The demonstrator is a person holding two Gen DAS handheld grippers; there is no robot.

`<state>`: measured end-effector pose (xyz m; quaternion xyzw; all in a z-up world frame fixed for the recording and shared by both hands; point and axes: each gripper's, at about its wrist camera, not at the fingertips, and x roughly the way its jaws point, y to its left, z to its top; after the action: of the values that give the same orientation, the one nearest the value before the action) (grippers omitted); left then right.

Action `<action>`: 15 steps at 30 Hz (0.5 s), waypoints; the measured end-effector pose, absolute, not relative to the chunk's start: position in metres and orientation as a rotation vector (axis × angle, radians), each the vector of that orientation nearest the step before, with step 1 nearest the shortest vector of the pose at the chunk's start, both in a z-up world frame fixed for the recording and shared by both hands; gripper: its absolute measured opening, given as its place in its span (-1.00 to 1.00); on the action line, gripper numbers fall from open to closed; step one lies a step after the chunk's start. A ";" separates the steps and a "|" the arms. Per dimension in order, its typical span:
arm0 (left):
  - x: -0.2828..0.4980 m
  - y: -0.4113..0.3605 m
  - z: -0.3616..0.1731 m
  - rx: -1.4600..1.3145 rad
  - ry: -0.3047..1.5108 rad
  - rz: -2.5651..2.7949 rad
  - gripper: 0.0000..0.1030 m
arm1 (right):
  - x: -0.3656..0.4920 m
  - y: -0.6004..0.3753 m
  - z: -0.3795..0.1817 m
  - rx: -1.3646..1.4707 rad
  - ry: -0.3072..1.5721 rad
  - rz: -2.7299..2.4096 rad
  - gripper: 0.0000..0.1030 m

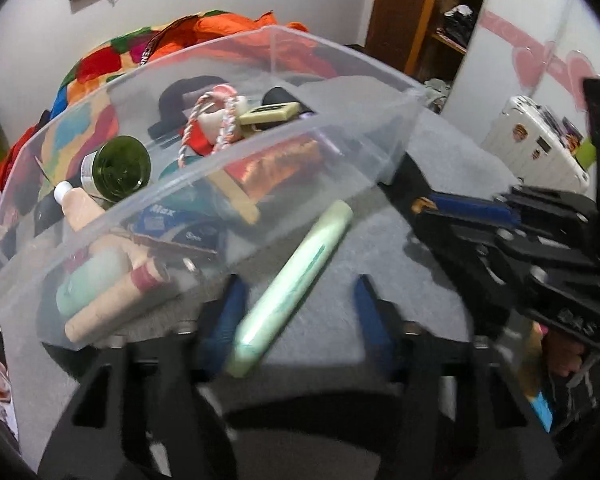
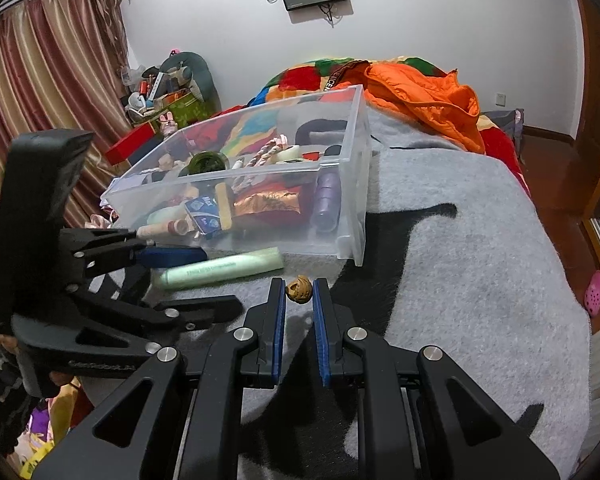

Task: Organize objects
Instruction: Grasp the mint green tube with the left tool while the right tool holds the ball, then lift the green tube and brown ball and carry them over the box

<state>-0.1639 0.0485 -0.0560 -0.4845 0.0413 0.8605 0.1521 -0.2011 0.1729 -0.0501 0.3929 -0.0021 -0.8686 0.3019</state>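
The clear plastic bin (image 2: 340, 208) is my landmark, sitting on the grey blanket (image 2: 460, 280) of the bed. Much of what fills it is hard to read through the cloudy wall: I can pick out one dark green bottle (image 1: 118, 168), one purple bottle (image 2: 326, 200) standing at the bin's right end, one pink-and-white braided rope (image 1: 224, 120) and a crumpled copper foil pack (image 2: 266, 204), but the rest is a jumble I cannot count. Just outside the bin's near wall lies one pale green tube (image 2: 220, 270), flat on the blanket and roughly parallel to that wall. My left gripper (image 1: 296, 304) has its two blue pads on either side of the tube's near end; that view is smeared by motion, and I think the pads are not pressing on it, though I cannot be sure. From the right wrist view, only one of its blue fingers (image 2: 172, 256) shows clearly, lying against the tube's end. My right gripper (image 2: 299, 294), in front of the bin's near wall, is clamped on one small brown carved ball (image 2: 299, 289), pinched at the fingertips just above the blanket. A dark shadow crosses the blanket beside the bin's right corner.
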 end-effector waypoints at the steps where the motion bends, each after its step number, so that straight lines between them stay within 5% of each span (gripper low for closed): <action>1: -0.160 0.048 -0.055 -1.390 0.115 2.466 -0.40 | -0.202 0.173 -0.050 1.043 -0.007 -2.303 -0.76; 2: -0.155 0.048 -0.054 -1.393 0.115 2.464 -0.61 | -0.202 0.173 -0.051 1.044 -0.010 -2.301 -0.76; 5: -0.139 0.049 -0.052 -1.395 0.128 2.460 -0.72 | -0.201 0.172 -0.050 1.041 -0.016 -2.296 -0.76; 15: -0.131 0.059 -0.050 -1.392 0.198 2.456 -0.66 | -0.195 0.167 -0.039 1.011 -0.002 -2.297 -0.76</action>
<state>-0.1308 0.0586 -0.0496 -0.4858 0.0693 0.8574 0.1552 -0.1952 0.1672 -0.0394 0.3829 -0.0007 -0.8700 0.3106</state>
